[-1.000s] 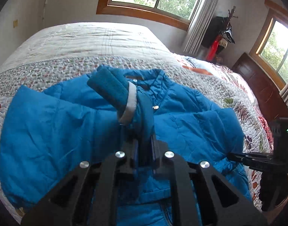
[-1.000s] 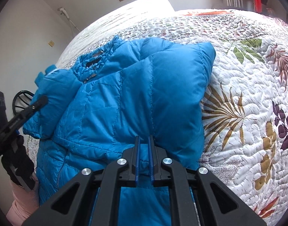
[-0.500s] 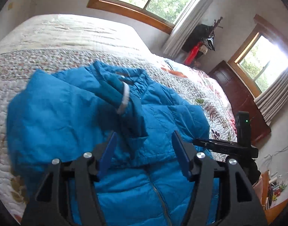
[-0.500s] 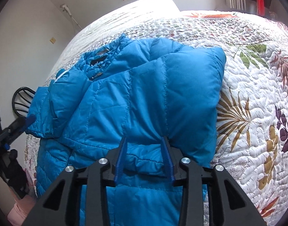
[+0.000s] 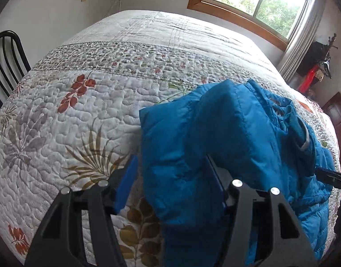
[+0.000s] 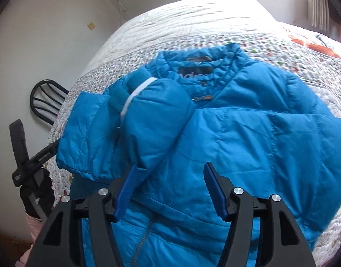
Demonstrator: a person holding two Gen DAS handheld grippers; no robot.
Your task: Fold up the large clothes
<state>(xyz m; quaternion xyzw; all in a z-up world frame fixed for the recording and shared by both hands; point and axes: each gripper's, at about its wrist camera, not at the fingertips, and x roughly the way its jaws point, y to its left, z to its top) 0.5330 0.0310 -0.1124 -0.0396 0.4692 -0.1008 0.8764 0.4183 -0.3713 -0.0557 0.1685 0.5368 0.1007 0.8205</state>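
In the left wrist view, we see the left claw (image 5: 170, 182) with its jaws standing wide, and they have just been opening; the folded outer edge of the blue jacket (image 5: 237, 138) lies between the pads, but the pads do not press on it, so nothing is held. The jacket lies on the quilted bed (image 5: 92, 102), ahead and to the right of this claw, its long axis running from the near hem away to the collar at the far right. The sleeve cuff (image 5: 304, 140) rests on top of the chest, well to the right. A dark chair (image 5: 7, 64) stands at the far left, beside the bed. In the right wrist view, we see the right claw (image 6: 170, 189) also wide apart, its jaws having just been opening, with the jacket front below and between the pads but not pinched. From here the collar (image 6: 201, 62) is far and centred, the zipper (image 6: 143, 238) runs toward the near edge, and the folded sleeve (image 6: 152, 120) crosses the chest up and to the left of the claw. The other claw shows at the left edge, just beside the jacket's left side. We judge that both sleeves are folded in and that the next fold runs along the long axis, hem toward collar, so each claw must reach the near hem on its own side.
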